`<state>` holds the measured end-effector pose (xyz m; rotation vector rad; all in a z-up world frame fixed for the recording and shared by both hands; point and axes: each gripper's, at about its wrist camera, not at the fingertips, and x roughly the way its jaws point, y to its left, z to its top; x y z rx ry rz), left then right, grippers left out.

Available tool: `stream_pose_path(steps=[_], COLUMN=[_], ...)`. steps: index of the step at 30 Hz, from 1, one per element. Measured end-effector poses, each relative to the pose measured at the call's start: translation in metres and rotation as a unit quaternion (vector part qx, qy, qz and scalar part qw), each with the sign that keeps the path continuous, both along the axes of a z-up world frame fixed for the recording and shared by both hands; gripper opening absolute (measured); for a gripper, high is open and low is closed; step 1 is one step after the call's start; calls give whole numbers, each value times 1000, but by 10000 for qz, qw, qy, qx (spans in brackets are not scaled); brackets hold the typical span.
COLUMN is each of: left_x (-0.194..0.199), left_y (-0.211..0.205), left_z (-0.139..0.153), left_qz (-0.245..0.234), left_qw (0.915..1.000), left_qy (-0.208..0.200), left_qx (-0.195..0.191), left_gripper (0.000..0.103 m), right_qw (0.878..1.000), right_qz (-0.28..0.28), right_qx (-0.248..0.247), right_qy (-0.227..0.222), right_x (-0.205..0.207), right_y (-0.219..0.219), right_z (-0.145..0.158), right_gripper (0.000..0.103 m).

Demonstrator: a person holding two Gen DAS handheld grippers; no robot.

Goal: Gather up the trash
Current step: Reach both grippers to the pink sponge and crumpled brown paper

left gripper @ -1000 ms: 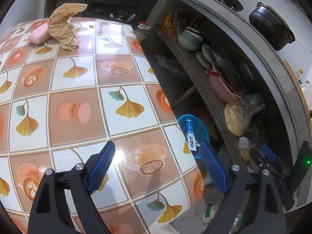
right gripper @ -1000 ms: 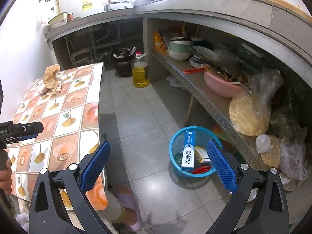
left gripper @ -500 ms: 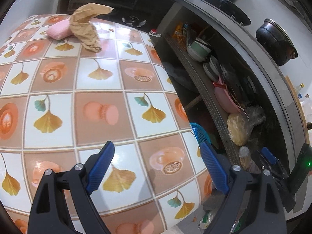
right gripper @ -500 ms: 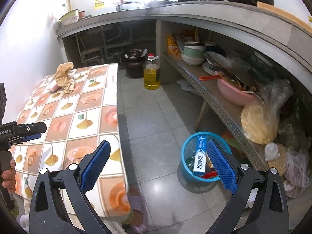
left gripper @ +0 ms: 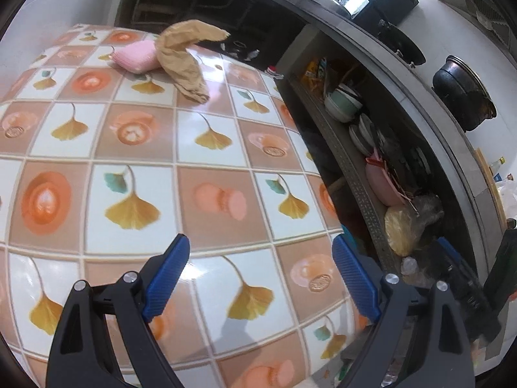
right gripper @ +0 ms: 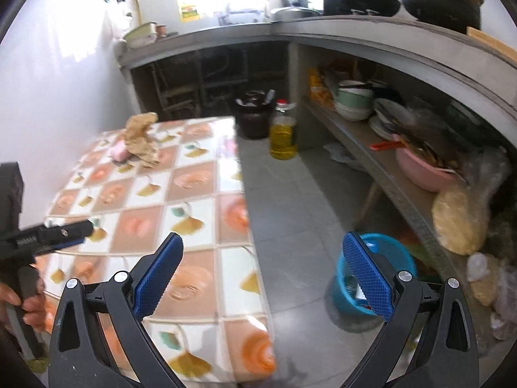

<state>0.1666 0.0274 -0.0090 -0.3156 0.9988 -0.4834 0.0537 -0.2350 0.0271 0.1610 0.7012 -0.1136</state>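
Resting at the far end of the tabletop, the crumpled brown paper is the most prominent piece of trash: it is tan, heavily creased, bent into an arch with one end raised and the other end lying flat on the patterned cloth. A pink, soft-looking packet lies against its left side, touching it. In the right wrist view the same brown paper and pink packet appear near the wall-side corner of the tabletop, blurred. The left claw is held above the near part of the tabletop with its blue-padded fingers wide apart and nothing between them; it is well apart from the paper. The right claw is likewise spread apart and empty, positioned over the near edge of the tabletop and the grey tiled floor. From the right wrist view the left claw is visible at the left edge, gripped by a hand. A blue basket stands on the floor beside the lower shelf, partly hidden behind the right finger pad; its contents cannot be told clearly. A bottle of yellow oil stands on the floor beyond the tabletop.
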Motion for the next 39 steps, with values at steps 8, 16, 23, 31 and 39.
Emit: stream_pose_path(steps=[8, 16, 23, 31, 39], left_x=[10, 46, 126, 221, 254], left_y=[41, 83, 102, 99, 123], left_z=[13, 28, 42, 33, 8], left_qz=[350, 785, 1042, 1074, 1323], left_qw=[9984, 9916, 9855, 9795, 9817], left_qy=[-418, -906, -1107, -1091, -765], left_qx=[151, 488, 758, 1310, 1137], left_gripper=[88, 88, 88, 81, 63], right_qw=[9977, 9874, 9673, 9671, 9553], right_qz=[527, 1295, 2144, 2229, 2748], right_qx=[412, 877, 1298, 1221, 759], right_qy=[59, 242, 395, 83, 780], right_x=[47, 118, 218, 342, 410], right_y=[20, 49, 85, 147, 201], right_z=[7, 9, 12, 35, -23], right_gripper=[95, 95, 95, 93, 41])
